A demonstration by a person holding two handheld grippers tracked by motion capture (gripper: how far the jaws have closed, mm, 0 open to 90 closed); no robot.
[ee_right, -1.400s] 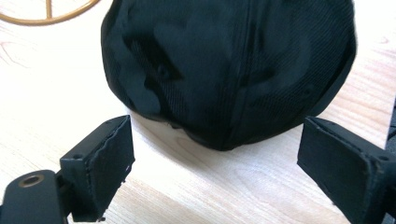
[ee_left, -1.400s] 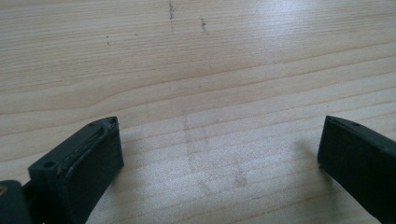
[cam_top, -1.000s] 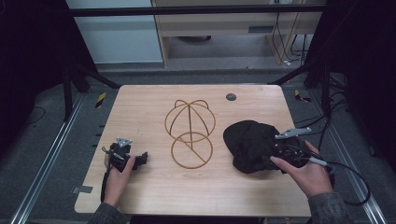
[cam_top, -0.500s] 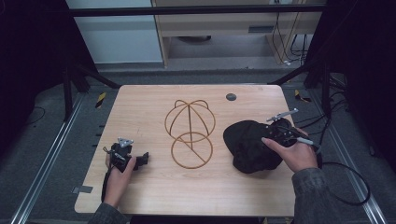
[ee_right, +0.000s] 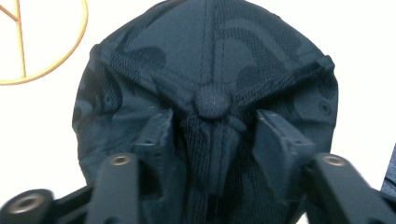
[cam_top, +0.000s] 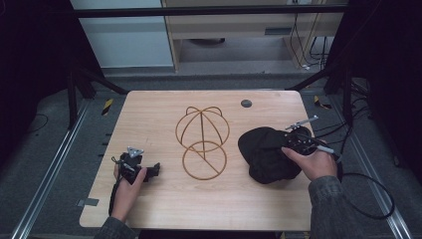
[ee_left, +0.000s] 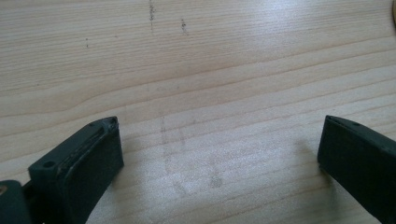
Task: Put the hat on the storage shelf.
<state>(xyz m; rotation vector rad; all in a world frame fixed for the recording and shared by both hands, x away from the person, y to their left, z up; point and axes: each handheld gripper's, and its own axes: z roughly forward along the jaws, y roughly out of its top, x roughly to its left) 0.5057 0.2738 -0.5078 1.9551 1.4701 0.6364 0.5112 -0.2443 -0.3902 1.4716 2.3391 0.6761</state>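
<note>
Your right hand-held gripper [ee_right: 212,135] sits on the black cap [ee_right: 205,56], its jaws just closing with a fold of crown fabric gathered between them below the top button [ee_right: 212,100]. The cap lies at the table's [cam_top: 159,209] right side, beside the wire hat stand [cam_top: 201,142]. Your left hand-held gripper [ee_left: 219,149] rests spread wide over bare wood.

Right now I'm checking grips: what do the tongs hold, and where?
Right tongs pinch the black cap by its crown, just below the top button. Left tongs: nothing.
</note>
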